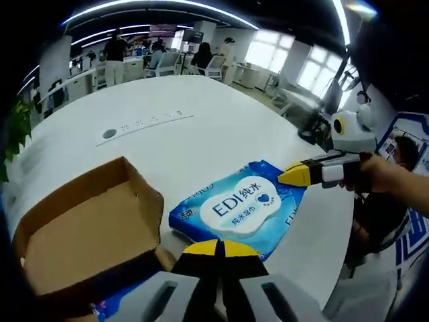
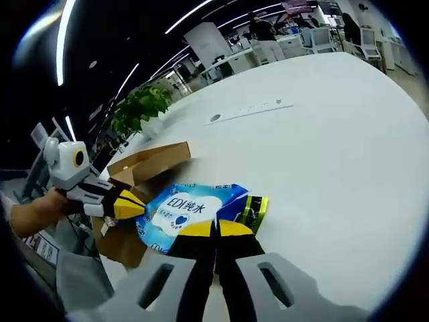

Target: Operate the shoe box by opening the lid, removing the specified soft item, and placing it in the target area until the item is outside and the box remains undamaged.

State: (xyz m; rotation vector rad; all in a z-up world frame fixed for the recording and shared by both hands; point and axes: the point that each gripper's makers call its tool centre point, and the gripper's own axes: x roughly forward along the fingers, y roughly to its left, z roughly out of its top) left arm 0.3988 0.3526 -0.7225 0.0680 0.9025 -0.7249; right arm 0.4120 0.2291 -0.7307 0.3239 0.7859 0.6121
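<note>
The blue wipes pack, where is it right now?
The blue wipes pack lies flat on the white table, outside and just beside the open cardboard box, with the right gripper at its far corner.

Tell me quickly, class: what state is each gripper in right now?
Left gripper: fingers shut, at the near edge of the blue wipes pack; a grip cannot be told.
Right gripper: fingers shut at the pack's edge; a grip cannot be told.

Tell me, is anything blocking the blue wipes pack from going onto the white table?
Nothing visible. The blue plastic wipes pack already lies on the white table beside the open brown cardboard box, with bare tabletop beyond it. The right claw is shut on its edge.
</note>
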